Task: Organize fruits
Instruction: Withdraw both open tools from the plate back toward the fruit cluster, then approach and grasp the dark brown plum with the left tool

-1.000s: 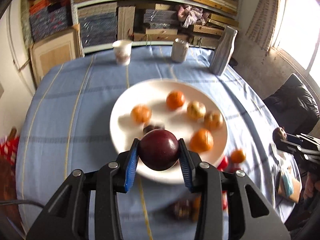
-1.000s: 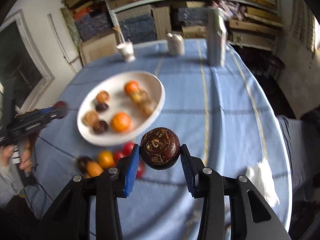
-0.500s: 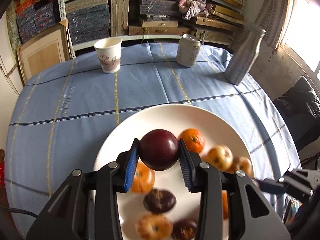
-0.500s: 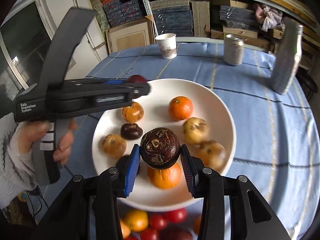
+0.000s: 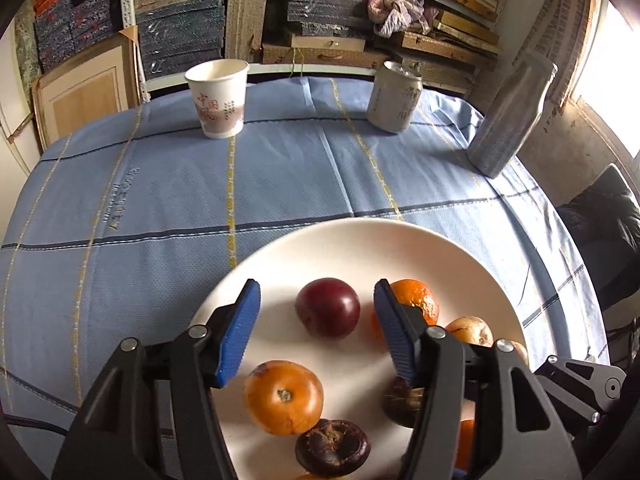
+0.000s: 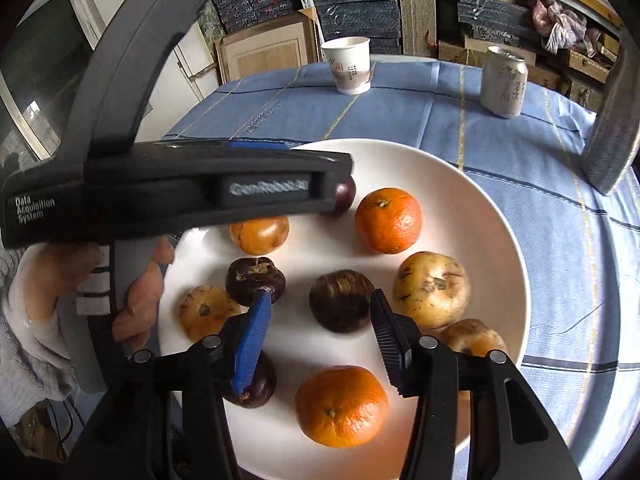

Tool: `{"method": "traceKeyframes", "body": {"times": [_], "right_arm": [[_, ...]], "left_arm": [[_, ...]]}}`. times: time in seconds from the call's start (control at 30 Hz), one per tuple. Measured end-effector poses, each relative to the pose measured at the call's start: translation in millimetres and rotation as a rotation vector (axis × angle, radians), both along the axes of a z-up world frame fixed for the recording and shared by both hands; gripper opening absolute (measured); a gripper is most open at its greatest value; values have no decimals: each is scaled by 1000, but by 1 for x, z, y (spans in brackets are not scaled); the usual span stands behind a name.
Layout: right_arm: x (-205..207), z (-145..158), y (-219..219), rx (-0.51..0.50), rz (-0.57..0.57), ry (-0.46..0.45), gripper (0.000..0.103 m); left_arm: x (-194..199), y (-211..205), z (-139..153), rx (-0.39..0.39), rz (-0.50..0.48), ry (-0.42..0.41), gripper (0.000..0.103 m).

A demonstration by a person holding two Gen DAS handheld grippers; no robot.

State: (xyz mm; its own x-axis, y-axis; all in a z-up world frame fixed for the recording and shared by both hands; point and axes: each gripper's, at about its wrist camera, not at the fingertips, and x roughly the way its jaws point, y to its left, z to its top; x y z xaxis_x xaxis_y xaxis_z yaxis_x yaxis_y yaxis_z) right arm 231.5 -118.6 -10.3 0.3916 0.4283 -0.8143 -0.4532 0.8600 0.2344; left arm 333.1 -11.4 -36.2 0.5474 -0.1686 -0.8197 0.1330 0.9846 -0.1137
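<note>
A white plate (image 5: 400, 240) on the blue-clothed table holds several fruits. In the left wrist view a dark red plum (image 5: 328, 307) lies on the plate between the blue pads of my left gripper (image 5: 316, 286). Its jaws are opening and the pads stand clear of the plum. In the right wrist view a dark brown round fruit (image 6: 340, 300) rests on the plate (image 6: 480, 216) between the fingers of my right gripper (image 6: 320, 296). Those jaws are opening too, with no grip on it. The left gripper's body (image 6: 200, 188), held by a hand (image 6: 140, 292), hides most of the plum (image 6: 347, 196).
Oranges (image 6: 388, 220), tan fruits (image 6: 432, 290) and more dark fruits (image 6: 256, 280) fill the plate. Beyond it stand a paper cup (image 5: 218, 98), a can (image 5: 394, 96) and a grey bottle (image 5: 508, 120). Shelves of stacked goods line the back wall.
Both grippers came forward over the plate with their fruits, then opened. The plum and the brown fruit now lie on the plate, free of the pads.
</note>
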Motion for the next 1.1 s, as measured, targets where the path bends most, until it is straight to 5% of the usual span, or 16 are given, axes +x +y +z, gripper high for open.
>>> {"method": "traceKeyframes", "body": {"times": [0.33,0.77,1.1], "right_arm": [[-53,33,-48,-17,-88,-59,64],[-157,25,-115,-12,-248,39,70],[-185,41,-133,-23,-292,1,76]], "left_arm": [[-79,23,27,-15,41,-12,63],[-231,33,-7,-1,75,120,65],[-261,15,-17,-10,38,135,65]]}}
